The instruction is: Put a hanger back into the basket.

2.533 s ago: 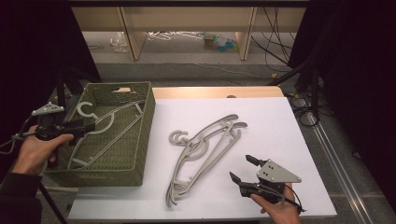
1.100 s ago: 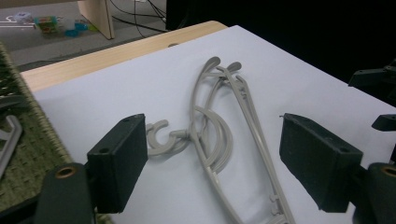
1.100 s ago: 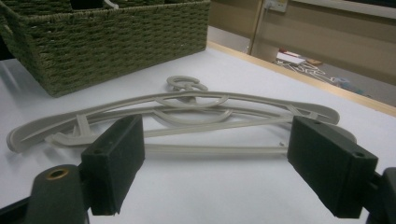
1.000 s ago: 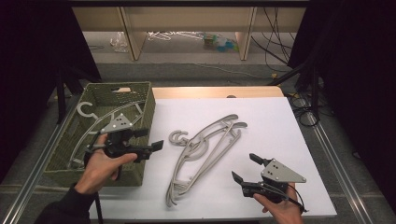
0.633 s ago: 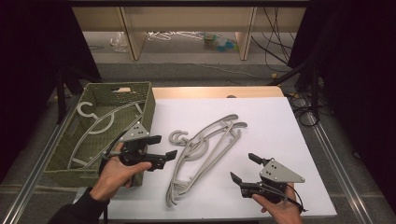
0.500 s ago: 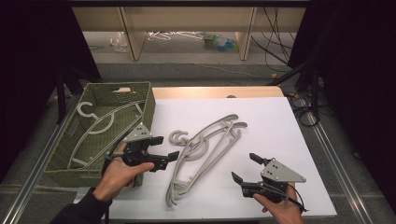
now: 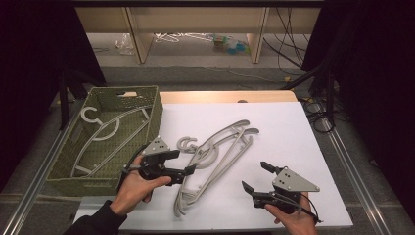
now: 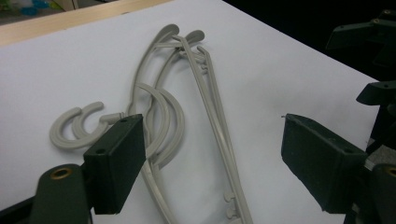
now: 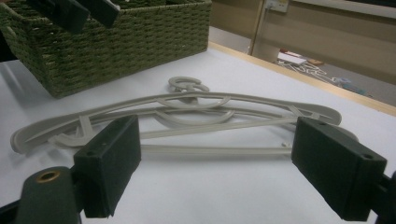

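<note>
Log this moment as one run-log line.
left gripper: open, at stacked hangers | right gripper: open, idle | basket: one hanger inside

Even overhead light; dark surroundings; near jaws blurred

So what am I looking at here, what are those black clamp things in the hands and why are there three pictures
A person sits at a table holding a hand-held tool in each hand: the left gripper and the right gripper, each with two black jaws. Both stand open and hold nothing.

The high view looks down from above the person. The two gripper views come from small cameras riding on each tool, looking out between its own jaws.

On the white table top lies a loose pile of grey plastic clothes hangers, overlapping one another. At the left stands a green woven basket with one more grey hanger lying inside it. The left gripper is beside the pile, its jaws pointed at it.
</note>
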A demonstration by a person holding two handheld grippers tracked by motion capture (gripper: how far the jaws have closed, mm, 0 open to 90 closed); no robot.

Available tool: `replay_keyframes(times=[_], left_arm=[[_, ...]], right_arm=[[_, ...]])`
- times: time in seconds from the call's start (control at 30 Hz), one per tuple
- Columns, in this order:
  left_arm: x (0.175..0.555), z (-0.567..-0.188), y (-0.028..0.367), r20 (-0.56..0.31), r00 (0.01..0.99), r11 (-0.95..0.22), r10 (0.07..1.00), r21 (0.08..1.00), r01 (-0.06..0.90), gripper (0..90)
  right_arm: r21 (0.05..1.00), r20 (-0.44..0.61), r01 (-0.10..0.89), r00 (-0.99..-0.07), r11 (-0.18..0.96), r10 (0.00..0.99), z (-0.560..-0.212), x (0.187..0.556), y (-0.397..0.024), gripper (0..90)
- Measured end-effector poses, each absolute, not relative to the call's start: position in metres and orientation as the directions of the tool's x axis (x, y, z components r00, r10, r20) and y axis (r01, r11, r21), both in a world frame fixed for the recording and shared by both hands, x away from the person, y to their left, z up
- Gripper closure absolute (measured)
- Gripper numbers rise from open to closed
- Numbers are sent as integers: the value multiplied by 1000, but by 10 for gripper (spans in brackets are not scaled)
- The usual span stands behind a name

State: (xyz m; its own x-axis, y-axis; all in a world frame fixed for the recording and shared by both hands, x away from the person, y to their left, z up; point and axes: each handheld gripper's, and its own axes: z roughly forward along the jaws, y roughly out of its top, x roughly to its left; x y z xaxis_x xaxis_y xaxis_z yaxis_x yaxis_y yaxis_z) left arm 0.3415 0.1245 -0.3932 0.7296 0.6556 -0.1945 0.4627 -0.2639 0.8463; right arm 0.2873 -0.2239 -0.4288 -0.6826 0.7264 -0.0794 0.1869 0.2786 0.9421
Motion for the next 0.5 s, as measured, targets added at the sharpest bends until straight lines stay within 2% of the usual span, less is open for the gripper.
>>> replay_keyframes(times=[0.23, 0.37, 0.5], left_arm=[[354, -403, 114, -198, 720, -310, 665, 804, 508, 257], [376, -410, 111, -116, 696, -398, 708, 749, 530, 319], [386, -418, 106, -115, 679, -415, 725, 714, 564, 357]], right_arm=[[936, -85, 194, -687, 294, 722, -428, 287, -224, 169], [942, -91, 176, -688, 287, 720, -429, 291, -222, 171], [941, -90, 175, -696, 289, 712, -428, 292, -220, 175]])
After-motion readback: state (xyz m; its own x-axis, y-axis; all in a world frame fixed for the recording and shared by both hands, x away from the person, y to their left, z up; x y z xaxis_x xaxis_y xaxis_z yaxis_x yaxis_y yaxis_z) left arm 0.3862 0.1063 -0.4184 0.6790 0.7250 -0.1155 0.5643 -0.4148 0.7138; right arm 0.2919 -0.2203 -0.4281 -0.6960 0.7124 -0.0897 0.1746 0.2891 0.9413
